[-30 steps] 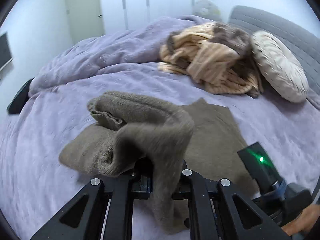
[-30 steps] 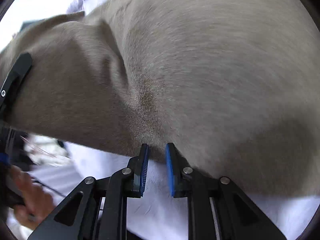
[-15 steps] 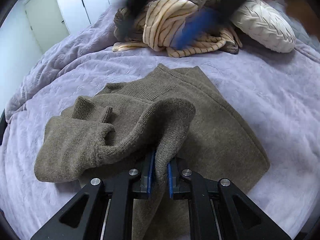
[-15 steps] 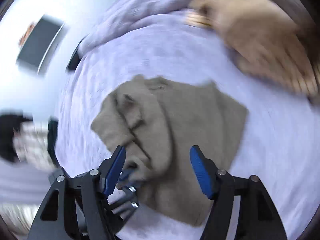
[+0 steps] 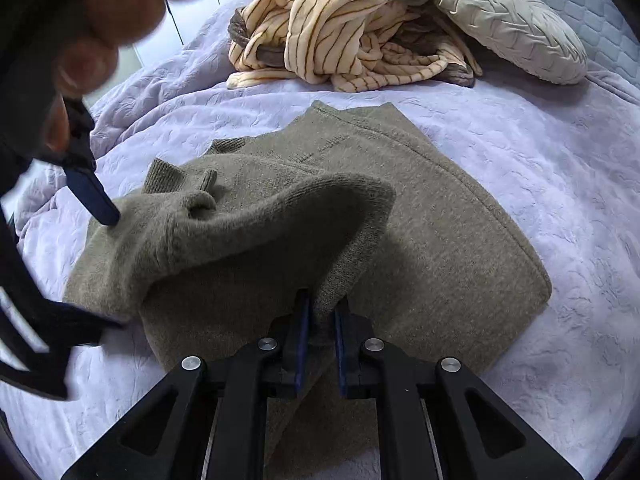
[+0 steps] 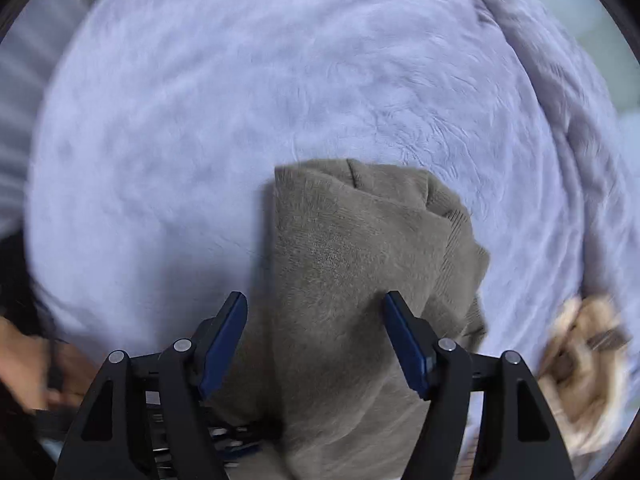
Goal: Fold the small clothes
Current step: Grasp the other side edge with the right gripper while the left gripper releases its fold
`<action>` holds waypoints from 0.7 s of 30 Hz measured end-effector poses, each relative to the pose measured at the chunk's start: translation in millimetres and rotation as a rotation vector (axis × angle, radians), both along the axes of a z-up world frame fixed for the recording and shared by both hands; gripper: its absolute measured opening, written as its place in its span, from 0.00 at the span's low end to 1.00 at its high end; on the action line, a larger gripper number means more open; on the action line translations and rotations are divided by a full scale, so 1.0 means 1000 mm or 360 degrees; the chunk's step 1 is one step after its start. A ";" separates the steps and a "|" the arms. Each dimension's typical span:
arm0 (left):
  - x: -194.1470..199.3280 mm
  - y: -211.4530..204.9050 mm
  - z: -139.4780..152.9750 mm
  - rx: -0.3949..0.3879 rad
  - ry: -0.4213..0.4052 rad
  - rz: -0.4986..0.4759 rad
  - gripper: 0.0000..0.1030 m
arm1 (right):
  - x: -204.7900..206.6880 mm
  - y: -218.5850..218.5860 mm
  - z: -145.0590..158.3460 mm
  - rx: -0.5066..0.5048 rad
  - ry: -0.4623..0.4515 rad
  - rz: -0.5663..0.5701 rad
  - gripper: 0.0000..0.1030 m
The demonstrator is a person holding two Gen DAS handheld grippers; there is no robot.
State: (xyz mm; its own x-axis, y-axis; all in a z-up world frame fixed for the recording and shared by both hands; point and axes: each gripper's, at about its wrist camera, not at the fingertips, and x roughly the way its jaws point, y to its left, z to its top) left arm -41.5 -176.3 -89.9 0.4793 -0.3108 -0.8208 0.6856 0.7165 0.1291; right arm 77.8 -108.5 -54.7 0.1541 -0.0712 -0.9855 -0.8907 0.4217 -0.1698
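Note:
A small olive-brown knitted sweater [image 5: 440,232] lies on the lavender bedspread [image 5: 560,168]. My left gripper [image 5: 321,316] is shut on a fold of the sweater, a sleeve part, and holds it raised over the sweater's body. My right gripper [image 6: 316,312] is open, with its blue pads on either side of a bunched sweater part [image 6: 360,248], above the cloth. In the left wrist view the right gripper's blue fingertip [image 5: 96,204] touches the sweater's left edge.
A striped cream and brown blanket [image 5: 344,28] is heaped at the head of the bed. A round beige cushion [image 5: 508,20] leans next to it against the grey headboard [image 5: 592,12]. The blanket shows blurred in the right wrist view [image 6: 580,360].
My right gripper opened, let go of the sweater and swung over to its left side. My left gripper kept its grip and the sweater's body now lies flatter.

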 end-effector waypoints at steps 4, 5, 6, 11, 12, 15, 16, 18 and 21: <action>0.002 0.002 0.003 -0.0024 0.0018 0.0008 0.12 | -0.008 0.002 -0.023 -0.0201 -0.0242 0.0116 0.21; 0.003 0.003 0.004 -0.0035 0.0026 0.0015 0.12 | 0.003 -0.007 -0.014 -0.0098 -0.0205 -0.0036 0.17; 0.003 0.004 0.005 -0.0041 0.0030 0.0015 0.12 | 0.018 -0.022 -0.001 0.0032 -0.0184 -0.0234 0.16; 0.002 0.007 0.007 -0.0046 0.0036 -0.0003 0.12 | 0.085 -0.156 0.024 0.0620 0.0083 -0.1248 0.15; 0.002 0.007 0.007 -0.0045 0.0042 -0.0002 0.12 | 0.091 -0.181 0.018 0.0700 0.0140 -0.1396 0.15; 0.003 0.007 0.009 -0.0050 0.0052 0.0007 0.12 | 0.093 -0.257 -0.010 0.1017 0.0420 -0.1826 0.39; 0.003 0.007 0.009 -0.0052 0.0058 0.0012 0.12 | 0.089 -0.270 -0.016 0.1070 0.0458 -0.1884 0.51; 0.004 0.007 0.009 -0.0049 0.0064 0.0015 0.12 | 0.071 -0.290 -0.024 0.1244 0.0562 -0.1934 0.72; 0.004 0.006 0.009 -0.0038 0.0068 0.0011 0.12 | 0.048 -0.296 -0.034 0.1407 0.0748 -0.1895 0.72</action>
State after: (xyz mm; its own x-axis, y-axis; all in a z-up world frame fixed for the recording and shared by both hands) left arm -37.2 -170.2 -80.9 0.4463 -0.3275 -0.8328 0.6850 0.7239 0.0824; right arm 125.5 -404.1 -88.6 0.1091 0.6850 -0.7203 0.1188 0.7105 0.6936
